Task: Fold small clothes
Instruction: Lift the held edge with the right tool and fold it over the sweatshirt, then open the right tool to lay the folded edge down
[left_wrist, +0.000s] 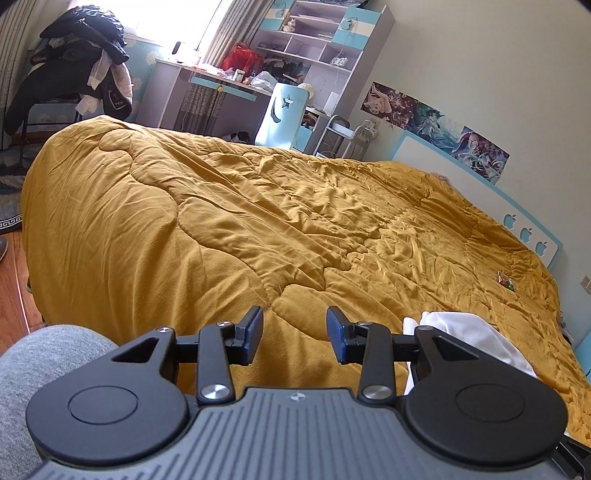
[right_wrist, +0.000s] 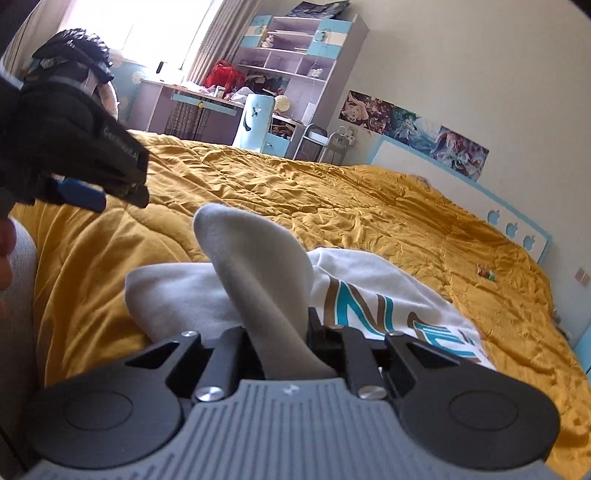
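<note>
Messy bedroom, yellow quilt (right_wrist: 369, 206) on the bed. My right gripper (right_wrist: 282, 339) is pinching a white sock (right_wrist: 255, 258) over the shirt (right_wrist: 388, 295); the left gripper (left_wrist: 295, 334) is apart and empty. The pinch looks shallow, so the sock could slip out or snag the shirt.

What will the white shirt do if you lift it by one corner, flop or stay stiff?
Probably flop: the white shirt lies in soft folds on the yellow quilt. The part pinched by the right gripper bends over. It seems light and unlikely to slip.
</note>
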